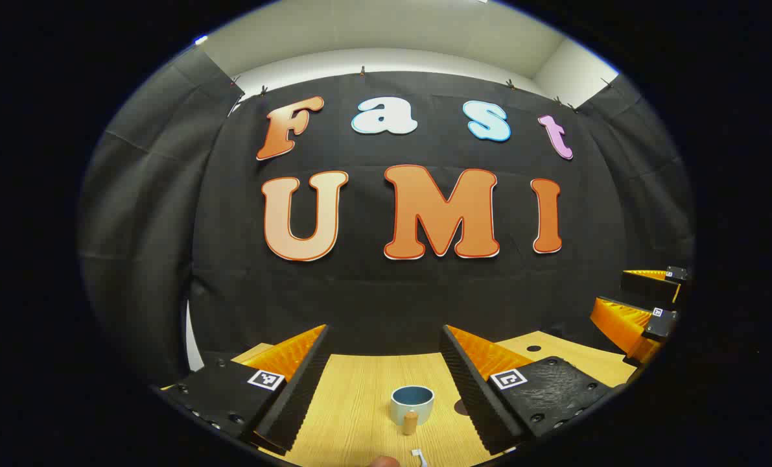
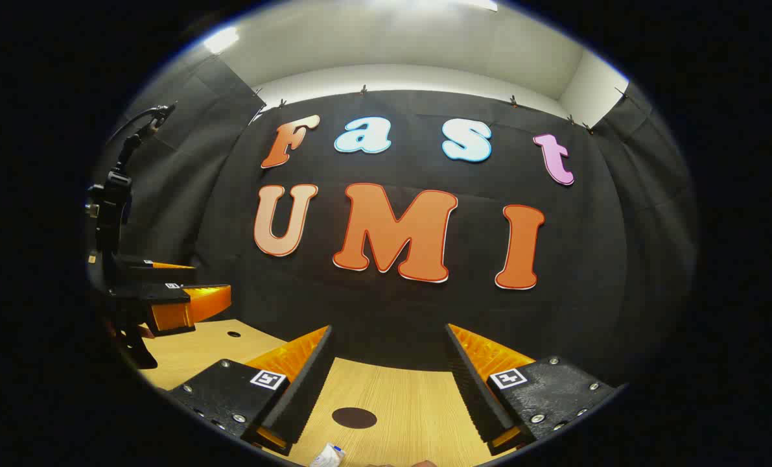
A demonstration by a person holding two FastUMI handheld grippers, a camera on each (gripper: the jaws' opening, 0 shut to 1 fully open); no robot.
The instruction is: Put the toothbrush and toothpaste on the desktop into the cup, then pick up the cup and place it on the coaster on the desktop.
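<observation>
In the left gripper view a pale cup with a blue inside and a wooden handle stands upright on the wooden desktop, low between the fingers of my left gripper, which is open and holds nothing. A small white toothbrush head peeks in at the bottom edge, near the cup. In the right gripper view a dark round coaster lies flat on the desktop between the fingers of my right gripper, also open. The end of a white toothpaste tube shows at the bottom edge.
The black cloth wall closes off the far side of the desktop. A small round hole sits in the tabletop at the left. The other gripper shows at the side of each view, on the right and on the left.
</observation>
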